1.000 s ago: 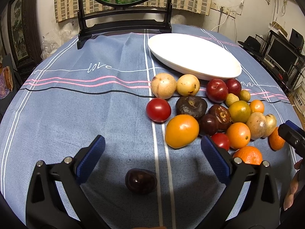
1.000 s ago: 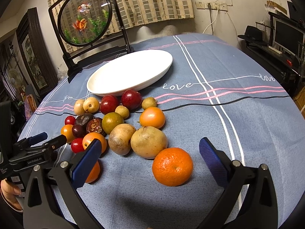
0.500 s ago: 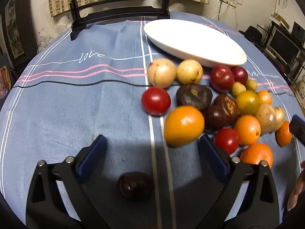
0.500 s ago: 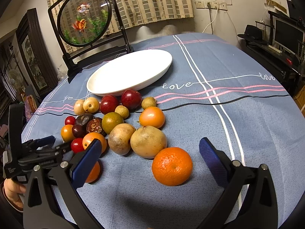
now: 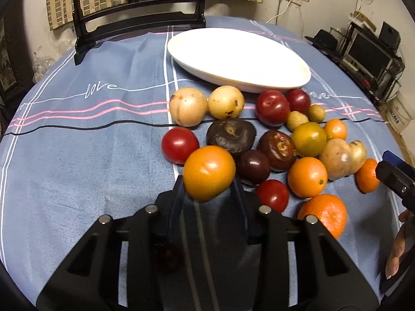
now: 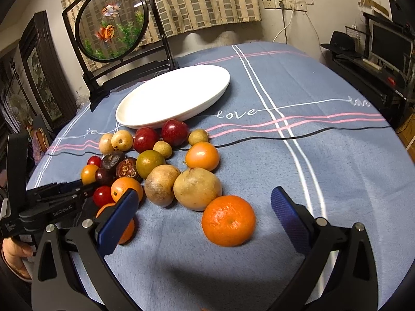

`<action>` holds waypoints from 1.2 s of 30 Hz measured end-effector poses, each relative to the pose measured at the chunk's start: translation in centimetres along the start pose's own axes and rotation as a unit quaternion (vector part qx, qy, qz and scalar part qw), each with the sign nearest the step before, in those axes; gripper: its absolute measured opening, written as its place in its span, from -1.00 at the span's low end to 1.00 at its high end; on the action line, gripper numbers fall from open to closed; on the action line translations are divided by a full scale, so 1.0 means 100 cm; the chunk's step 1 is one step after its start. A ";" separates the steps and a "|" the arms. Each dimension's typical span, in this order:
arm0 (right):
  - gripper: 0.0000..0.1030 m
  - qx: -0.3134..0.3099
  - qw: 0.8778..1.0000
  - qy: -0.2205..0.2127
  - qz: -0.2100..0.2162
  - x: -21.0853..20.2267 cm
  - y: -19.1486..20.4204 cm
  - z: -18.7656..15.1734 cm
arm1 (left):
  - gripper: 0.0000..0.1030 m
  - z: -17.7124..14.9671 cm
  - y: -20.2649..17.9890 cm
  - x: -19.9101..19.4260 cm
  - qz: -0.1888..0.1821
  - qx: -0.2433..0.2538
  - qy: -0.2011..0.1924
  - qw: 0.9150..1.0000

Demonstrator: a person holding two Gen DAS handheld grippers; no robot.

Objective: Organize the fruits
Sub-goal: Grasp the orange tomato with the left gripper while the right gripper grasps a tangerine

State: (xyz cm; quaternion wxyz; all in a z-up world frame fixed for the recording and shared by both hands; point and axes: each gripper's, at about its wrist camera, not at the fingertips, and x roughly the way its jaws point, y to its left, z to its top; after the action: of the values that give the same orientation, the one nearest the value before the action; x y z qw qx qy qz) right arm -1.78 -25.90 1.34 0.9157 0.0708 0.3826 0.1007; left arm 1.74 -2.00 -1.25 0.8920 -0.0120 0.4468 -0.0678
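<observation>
Several fruits lie in a cluster on the blue cloth in front of an empty white oval plate (image 5: 238, 59) (image 6: 173, 96). My left gripper (image 5: 208, 189) is closing, and its pads sit against both sides of an orange-yellow round fruit (image 5: 208, 172) at the cluster's near left. A small dark fruit (image 5: 166, 255) shows under its frame. In the right wrist view the left gripper (image 6: 84, 188) reaches that same fruit (image 6: 89, 173). My right gripper (image 6: 203, 197) stands open, with a tangerine (image 6: 228, 220) on the cloth between its fingers, untouched.
A black stand holding a round goldfish picture (image 6: 111, 23) rises behind the plate. A person's hand (image 5: 396, 248) shows at the right edge. Bare cloth (image 5: 77, 160) lies left of the fruits. Shelves with screens stand beyond the table's right edge.
The left gripper went forward past the dark fruit and its jaws went from wide open to nearly together around the orange-yellow fruit. The right gripper kept still.
</observation>
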 end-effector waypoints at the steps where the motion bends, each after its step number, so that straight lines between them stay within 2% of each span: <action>1: 0.97 -0.012 1.000 0.007 -0.003 -0.002 0.001 0.000 | -0.28 -0.001 0.000 -0.003 -0.006 0.000 -0.005 1.000; 4: 0.97 -0.061 0.997 0.032 -0.041 -0.002 0.005 -0.004 | -0.28 -0.003 -0.003 -0.012 -0.014 0.005 -0.020 1.000; 9: 0.96 -0.101 0.989 0.068 -0.085 0.013 0.006 -0.012 | -0.30 -0.005 -0.003 -0.018 -0.030 0.001 -0.027 0.999; 12: 0.58 -0.104 0.986 0.089 -0.094 0.026 0.005 -0.014 | -0.31 -0.005 -0.001 -0.017 -0.034 -0.005 -0.025 0.999; 14: 0.09 -0.096 0.985 0.105 -0.100 0.034 0.003 -0.014 | -0.31 -0.005 0.000 -0.015 -0.035 -0.006 -0.022 0.999; 15: -0.07 -0.084 0.987 0.107 -0.081 0.034 0.001 -0.013 | -0.31 -0.005 0.001 -0.015 -0.036 -0.007 -0.022 0.999; 16: -0.13 -0.079 0.988 0.108 -0.072 0.033 0.000 -0.012 | -0.31 -0.004 0.002 -0.015 -0.037 -0.008 -0.022 0.999; 29: -0.16 -0.058 0.991 0.104 -0.054 0.021 -0.004 -0.016 | -0.27 0.000 0.002 -0.006 -0.039 -0.015 -0.019 0.999; 36: -0.15 -0.049 0.992 0.102 -0.047 0.016 -0.005 -0.019 | -0.33 -0.004 -0.007 -0.023 -0.034 0.004 -0.053 0.998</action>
State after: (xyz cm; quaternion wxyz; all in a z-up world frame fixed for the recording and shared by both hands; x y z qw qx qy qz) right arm -1.96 -25.89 -1.14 0.8780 -0.0028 0.4715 0.0826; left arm 0.05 -2.36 0.39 0.9116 -0.0271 0.3980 -0.0993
